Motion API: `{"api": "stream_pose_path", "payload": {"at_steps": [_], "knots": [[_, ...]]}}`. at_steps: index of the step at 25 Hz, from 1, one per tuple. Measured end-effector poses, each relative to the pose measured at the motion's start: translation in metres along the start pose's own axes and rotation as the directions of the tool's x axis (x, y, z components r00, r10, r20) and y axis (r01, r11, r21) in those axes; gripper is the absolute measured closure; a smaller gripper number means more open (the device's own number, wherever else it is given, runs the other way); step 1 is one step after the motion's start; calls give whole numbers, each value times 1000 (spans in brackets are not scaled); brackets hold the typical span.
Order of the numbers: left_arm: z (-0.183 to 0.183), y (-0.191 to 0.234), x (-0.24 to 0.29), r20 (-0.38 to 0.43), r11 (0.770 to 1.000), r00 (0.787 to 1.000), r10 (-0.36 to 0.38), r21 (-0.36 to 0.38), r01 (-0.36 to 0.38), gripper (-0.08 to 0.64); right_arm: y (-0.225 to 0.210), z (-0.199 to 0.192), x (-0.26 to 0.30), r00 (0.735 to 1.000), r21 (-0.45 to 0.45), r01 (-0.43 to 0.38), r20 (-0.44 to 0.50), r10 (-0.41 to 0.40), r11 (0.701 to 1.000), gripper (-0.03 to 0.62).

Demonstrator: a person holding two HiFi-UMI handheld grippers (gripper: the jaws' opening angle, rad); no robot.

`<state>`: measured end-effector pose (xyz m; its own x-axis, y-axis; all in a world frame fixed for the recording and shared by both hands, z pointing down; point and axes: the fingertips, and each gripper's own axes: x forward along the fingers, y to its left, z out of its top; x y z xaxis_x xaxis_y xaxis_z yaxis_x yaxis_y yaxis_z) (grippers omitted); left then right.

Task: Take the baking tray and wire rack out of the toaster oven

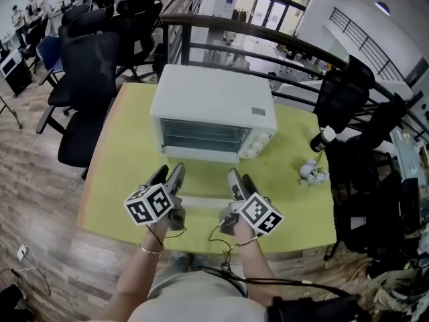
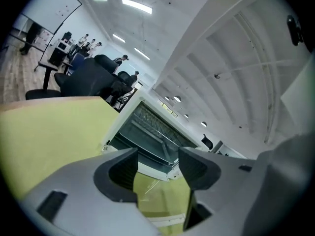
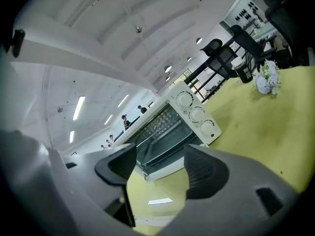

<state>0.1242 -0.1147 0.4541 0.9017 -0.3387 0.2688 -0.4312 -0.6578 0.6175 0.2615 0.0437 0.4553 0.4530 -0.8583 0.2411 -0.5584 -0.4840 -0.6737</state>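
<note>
A white toaster oven (image 1: 213, 99) stands on the yellow-green table (image 1: 127, 159). Its glass door is folded down toward me, and the door's white handle (image 1: 201, 200) lies between my two grippers. Inside the oven I see the wire rack (image 3: 163, 123) above the baking tray (image 3: 165, 146); the rack (image 2: 156, 123) and tray (image 2: 147, 144) also show in the left gripper view. My left gripper (image 1: 167, 174) (image 2: 157, 163) and right gripper (image 1: 238, 178) (image 3: 160, 163) point at the oven from just in front of it. Both are open, with nothing between the jaws.
A black bottle (image 1: 323, 139) and a small bunch of white flowers (image 1: 312, 172) sit on the table to the right of the oven. Black office chairs (image 1: 87, 92) stand to the left, and a dark railing (image 1: 281, 42) runs behind the table.
</note>
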Motion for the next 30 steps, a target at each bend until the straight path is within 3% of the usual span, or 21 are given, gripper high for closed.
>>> {"api": "stream_pose_path", "payload": {"at_steps": [3, 7, 12, 21, 30], "knots": [[-8, 7, 2, -10, 995, 1000, -16, -97, 15, 324, -7, -3, 0, 1000, 60, 8, -1, -8, 998, 312], [-12, 22, 5, -10, 991, 1000, 8, -135, -9, 324, -18, -9, 4, 1000, 113, 25, -5, -25, 993, 328], [-27, 21, 17, -21, 966, 998, -51, -255, 44, 325, -30, -22, 14, 999, 184, 31, -10, -30, 982, 331], [-50, 48, 49, -36, 950, 999, -31, -311, 18, 325, -61, -48, 38, 998, 245, 57, -43, -47, 968, 334], [-59, 51, 78, -73, 949, 996, -42, -316, 17, 325, -65, -54, 65, 997, 255, 45, -77, -26, 966, 336]]}}
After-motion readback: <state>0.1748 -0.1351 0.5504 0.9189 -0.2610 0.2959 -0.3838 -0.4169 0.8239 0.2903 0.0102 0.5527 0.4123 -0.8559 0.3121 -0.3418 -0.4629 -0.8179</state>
